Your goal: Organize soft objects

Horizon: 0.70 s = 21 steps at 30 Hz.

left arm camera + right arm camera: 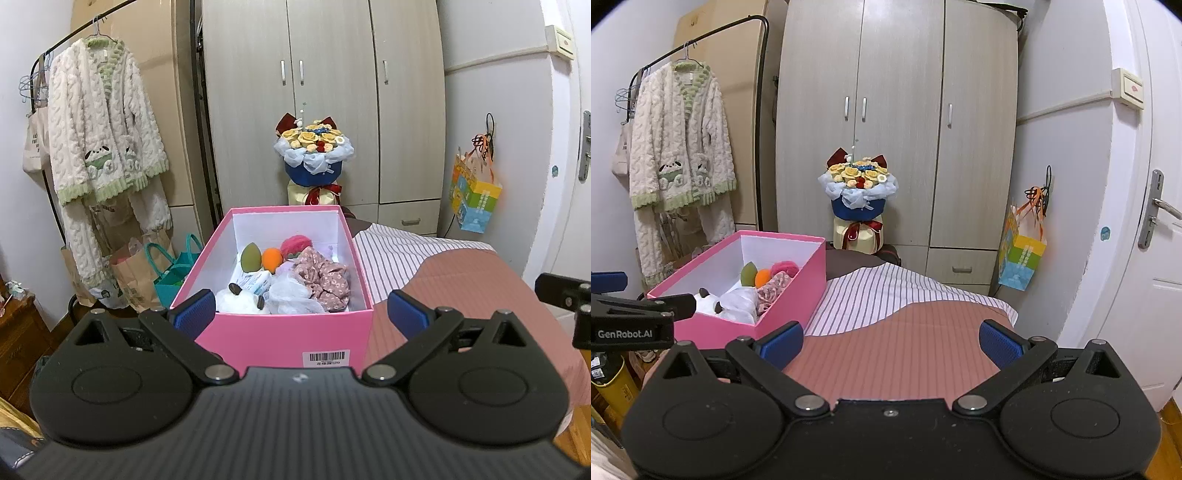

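Observation:
A pink box (280, 334) stands on the bed and holds soft objects: a green sponge (250, 257), an orange sponge (272, 259), a pink yarn ball (295, 246), a floral cloth (325, 278), white mesh (291, 295) and a white plush (236, 299). My left gripper (301, 314) is open and empty just before the box's near wall. My right gripper (890, 341) is open and empty over the pink sheet, right of the box (746, 325). The left gripper's side shows at the left edge of the right wrist view (635, 310).
The bed has a pink sheet (905, 343) and striped sheet (886, 291). A flower bouquet (858, 188) stands before the wardrobe (897, 122). A robe (99, 122) hangs on a rack at left, bags (147, 273) below. A door (1145, 221) is at right.

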Motion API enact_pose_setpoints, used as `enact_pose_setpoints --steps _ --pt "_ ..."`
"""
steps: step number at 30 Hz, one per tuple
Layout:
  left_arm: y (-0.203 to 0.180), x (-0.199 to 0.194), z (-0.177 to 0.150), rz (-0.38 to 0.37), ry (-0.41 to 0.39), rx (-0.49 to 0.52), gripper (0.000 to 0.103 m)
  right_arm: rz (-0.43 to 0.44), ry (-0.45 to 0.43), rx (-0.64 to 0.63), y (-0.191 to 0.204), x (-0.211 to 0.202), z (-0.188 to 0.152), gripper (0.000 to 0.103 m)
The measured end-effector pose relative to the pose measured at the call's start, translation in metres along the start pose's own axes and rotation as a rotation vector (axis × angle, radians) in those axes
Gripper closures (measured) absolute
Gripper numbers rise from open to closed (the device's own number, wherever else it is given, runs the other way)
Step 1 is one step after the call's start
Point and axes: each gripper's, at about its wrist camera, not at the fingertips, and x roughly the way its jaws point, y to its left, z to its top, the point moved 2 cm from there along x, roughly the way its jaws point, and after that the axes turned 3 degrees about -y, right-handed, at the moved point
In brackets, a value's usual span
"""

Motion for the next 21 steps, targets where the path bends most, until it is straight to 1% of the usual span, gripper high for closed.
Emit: enact_pose_setpoints --steps 9,21 --pt "-0.0026 -0.0037 -0.0006 -0.011 -0.01 0.013 0.002 -0.016 0.016 0.019 -0.0034 0.0031 -0.0006 0.0" --pt "-0.0006 -0.0044 -0.0008 -0.005 -0.01 -0.004 0.002 -0.022 0.034 0.029 -0.0041 0.0061 -0.0044 0.0"
